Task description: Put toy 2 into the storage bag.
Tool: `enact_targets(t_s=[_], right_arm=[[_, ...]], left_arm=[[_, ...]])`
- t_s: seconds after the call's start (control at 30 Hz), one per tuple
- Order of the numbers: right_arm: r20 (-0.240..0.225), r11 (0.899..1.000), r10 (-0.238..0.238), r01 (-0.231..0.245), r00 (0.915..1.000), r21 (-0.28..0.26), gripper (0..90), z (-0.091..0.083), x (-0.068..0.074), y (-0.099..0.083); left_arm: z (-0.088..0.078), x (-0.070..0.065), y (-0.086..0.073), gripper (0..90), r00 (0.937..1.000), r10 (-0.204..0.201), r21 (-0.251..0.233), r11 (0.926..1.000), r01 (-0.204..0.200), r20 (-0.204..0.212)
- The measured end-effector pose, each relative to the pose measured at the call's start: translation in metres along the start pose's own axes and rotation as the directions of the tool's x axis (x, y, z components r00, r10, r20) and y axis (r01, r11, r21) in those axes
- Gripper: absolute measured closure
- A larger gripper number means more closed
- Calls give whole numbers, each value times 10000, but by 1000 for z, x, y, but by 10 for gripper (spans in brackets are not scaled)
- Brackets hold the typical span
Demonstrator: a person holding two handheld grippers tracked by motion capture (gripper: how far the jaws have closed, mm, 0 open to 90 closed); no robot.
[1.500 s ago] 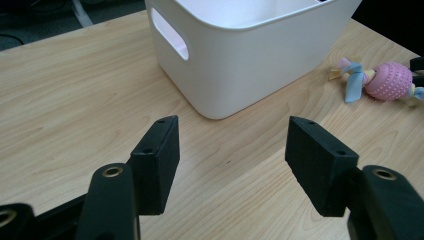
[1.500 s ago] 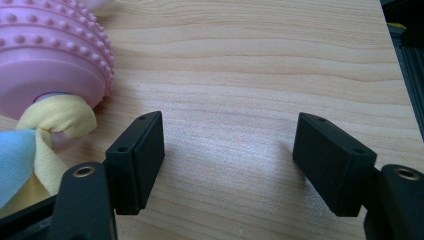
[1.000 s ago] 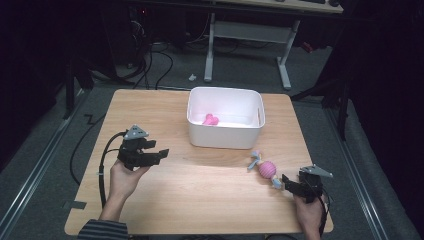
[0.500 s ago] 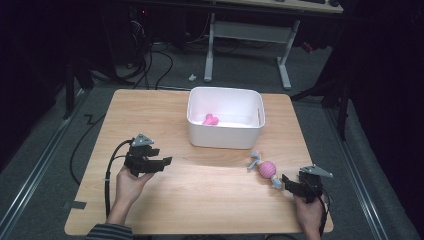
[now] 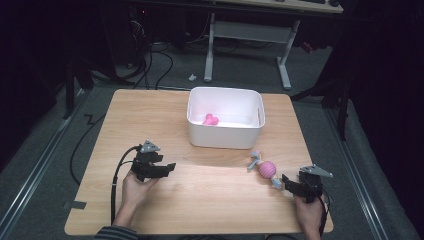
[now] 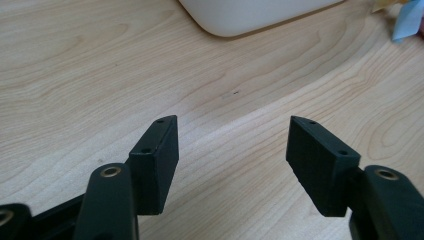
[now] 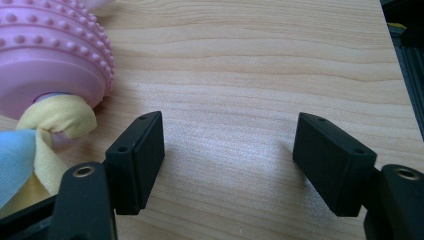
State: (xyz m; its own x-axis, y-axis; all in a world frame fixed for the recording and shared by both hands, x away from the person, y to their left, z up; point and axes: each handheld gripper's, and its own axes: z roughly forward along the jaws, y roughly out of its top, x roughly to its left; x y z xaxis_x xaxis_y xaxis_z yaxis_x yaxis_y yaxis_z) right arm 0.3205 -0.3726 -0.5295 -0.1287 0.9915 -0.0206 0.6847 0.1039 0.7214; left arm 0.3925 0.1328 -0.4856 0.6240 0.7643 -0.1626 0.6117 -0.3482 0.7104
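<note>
The right gripper rests low on the surface with fingers spread and empty; the pink knobbed rope toy lies just beside its left finger, probably awaiting a pinch; the left gripper, fingers also spread, holds nothing.

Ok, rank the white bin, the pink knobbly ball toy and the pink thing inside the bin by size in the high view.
1. white bin
2. pink knobbly ball toy, cloth ends included
3. pink thing inside the bin, clearly smallest, though it lies farther from the camera
</note>
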Motion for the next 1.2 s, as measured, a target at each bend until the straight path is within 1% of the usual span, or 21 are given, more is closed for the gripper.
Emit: enact_targets(t_s=[0.2, 0.3, 0.6, 0.63, 0.67, 0.7, 1.0, 1.2], right_arm=[[0, 10000, 34, -34, 10000, 8, 291, 0, 0, 0], [1, 10000, 29, -29, 10000, 5, 291, 0, 0, 0], [1, 10000, 35, -35, 10000, 7, 291, 0, 0, 0], [1, 10000, 11, -11, 10000, 0, 291, 0, 0, 0], [1, 10000, 11, -11, 10000, 0, 291, 0, 0, 0], [0, 10000, 4, -4, 10000, -1, 291, 0, 0, 0], [2, 10000, 33, -33, 10000, 8, 291, 0, 0, 0], [-4, 10000, 2, -2, 10000, -1, 291, 0, 0, 0]], left_arm=[[10, 0, -6, 380, 9999, -138, 106, 9998, 138, 5], [14, -1, -8, 379, 9998, -184, 42, 9998, 184, -17], [24, -2, -12, 378, 9996, -93, 154, 9998, 97, -279], [26, -2, -12, 378, 9993, -3, 179, 9998, 9, -378], [26, -2, -12, 378, 9993, -3, 179, 9998, 9, -378], [29, -2, -13, 378, 9987, 47, 154, 9999, -39, -506], [41, -4, -16, 378, 9961, 259, 46, 9997, -256, -843], [46, -4, -17, 373, 9926, 597, 87, 9982, -591, -1057]])
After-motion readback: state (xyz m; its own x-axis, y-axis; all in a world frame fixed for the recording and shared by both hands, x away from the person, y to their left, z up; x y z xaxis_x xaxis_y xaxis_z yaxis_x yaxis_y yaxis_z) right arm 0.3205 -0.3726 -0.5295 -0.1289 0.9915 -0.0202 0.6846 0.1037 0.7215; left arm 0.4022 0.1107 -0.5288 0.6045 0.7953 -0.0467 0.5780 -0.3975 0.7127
